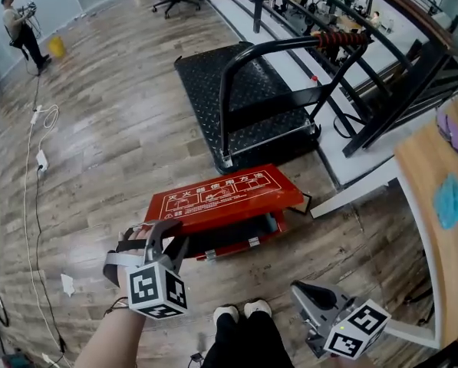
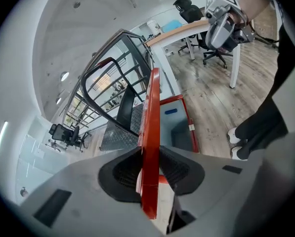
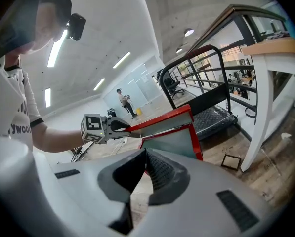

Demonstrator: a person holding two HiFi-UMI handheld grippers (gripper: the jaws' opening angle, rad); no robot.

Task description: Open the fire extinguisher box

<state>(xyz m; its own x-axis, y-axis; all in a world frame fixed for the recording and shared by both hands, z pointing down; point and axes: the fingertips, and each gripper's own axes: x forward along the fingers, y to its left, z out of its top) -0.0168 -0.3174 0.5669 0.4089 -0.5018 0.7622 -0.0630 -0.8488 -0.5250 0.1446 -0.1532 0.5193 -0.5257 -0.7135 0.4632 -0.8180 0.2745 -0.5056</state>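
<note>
- Head view: the red fire extinguisher box (image 1: 236, 244) lay on the wooden floor (image 1: 121, 144), just ahead of the left gripper (image 1: 169, 228) — its lid (image 1: 222, 196) stood raised.
- The left gripper's jaws, partly closed, were clamped on the lid's near edge.
- The right gripper (image 1: 305, 291) hung apart — jaws together, empty.
- One box, one lid, two grippers.

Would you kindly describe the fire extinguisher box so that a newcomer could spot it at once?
On the wooden floor, look at the near end of the black platform trolley. The fire extinguisher box lies there, bright red where the trolley is black, its white-printed lid raised in the left gripper.
</note>
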